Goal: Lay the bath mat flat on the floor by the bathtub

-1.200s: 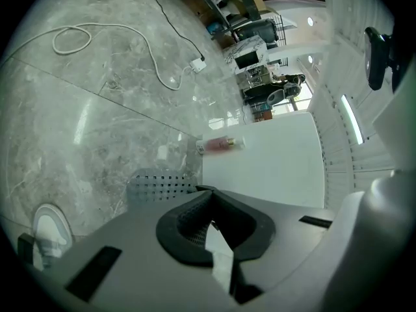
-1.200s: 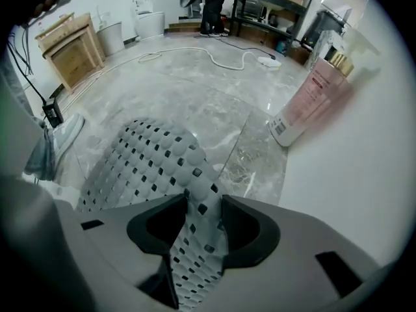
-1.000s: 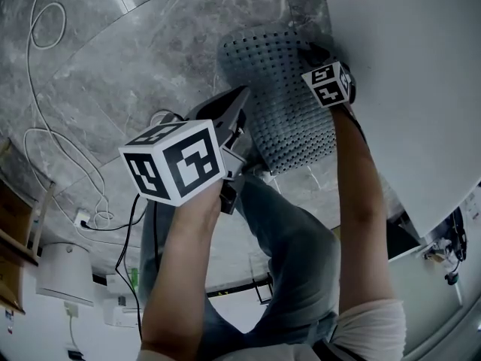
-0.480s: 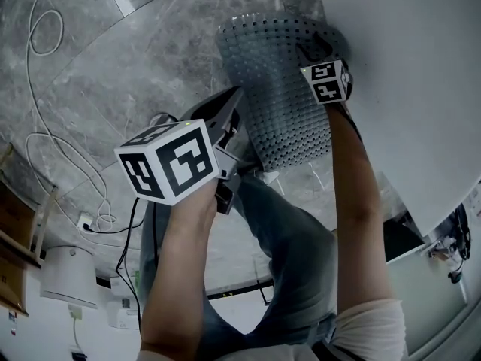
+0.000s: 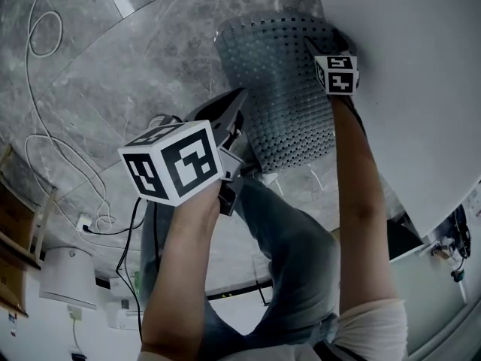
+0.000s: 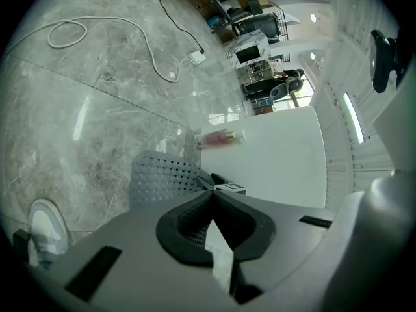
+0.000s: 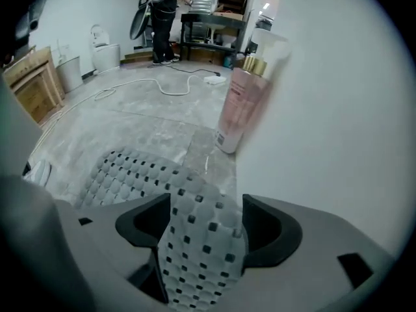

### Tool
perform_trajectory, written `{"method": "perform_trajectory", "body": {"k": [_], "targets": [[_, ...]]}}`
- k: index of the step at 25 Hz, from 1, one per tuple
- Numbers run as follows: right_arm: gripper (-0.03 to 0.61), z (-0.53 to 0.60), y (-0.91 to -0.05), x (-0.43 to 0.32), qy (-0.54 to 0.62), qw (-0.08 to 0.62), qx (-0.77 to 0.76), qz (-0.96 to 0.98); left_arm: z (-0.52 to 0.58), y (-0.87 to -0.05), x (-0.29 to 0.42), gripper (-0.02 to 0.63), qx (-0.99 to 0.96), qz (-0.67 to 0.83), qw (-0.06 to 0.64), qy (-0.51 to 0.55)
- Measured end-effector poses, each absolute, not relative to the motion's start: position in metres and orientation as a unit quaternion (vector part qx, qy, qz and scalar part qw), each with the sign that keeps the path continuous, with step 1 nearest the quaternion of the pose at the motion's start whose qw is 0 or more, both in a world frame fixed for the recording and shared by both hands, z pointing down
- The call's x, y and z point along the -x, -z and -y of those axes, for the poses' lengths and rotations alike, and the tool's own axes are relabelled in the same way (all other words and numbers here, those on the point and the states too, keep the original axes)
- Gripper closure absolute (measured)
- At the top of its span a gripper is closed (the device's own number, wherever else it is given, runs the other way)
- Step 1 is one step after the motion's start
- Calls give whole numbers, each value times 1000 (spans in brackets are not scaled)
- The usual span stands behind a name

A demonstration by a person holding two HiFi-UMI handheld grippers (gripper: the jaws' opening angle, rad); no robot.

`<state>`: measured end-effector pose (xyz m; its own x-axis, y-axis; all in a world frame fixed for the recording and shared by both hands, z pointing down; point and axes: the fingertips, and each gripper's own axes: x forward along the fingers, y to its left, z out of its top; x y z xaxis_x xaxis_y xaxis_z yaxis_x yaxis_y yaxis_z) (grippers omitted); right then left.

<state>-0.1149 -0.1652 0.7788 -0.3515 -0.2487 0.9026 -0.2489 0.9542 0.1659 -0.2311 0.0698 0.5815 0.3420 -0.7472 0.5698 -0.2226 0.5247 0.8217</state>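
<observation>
Straddling the bath mat [image 5: 282,89], the right tool [image 7: 203,218] just widened, hiding its corner; left tool [image 6: 212,195] closed.

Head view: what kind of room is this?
Most likely a bathroom, or a mock-up of one: a white bathtub, a holey grey bath mat on the marble-look floor, and a pink bottle beside the tub.

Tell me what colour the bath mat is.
The bath mat is grey with small holes, clearest in the right gripper view.
</observation>
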Motion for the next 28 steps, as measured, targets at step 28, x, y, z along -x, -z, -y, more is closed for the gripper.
{"method": "perform_trajectory", "body": {"k": [28], "targets": [[222, 165, -776, 139, 78, 559, -132, 815, -68, -577, 235, 600, -450, 538, 687, 191]]}}
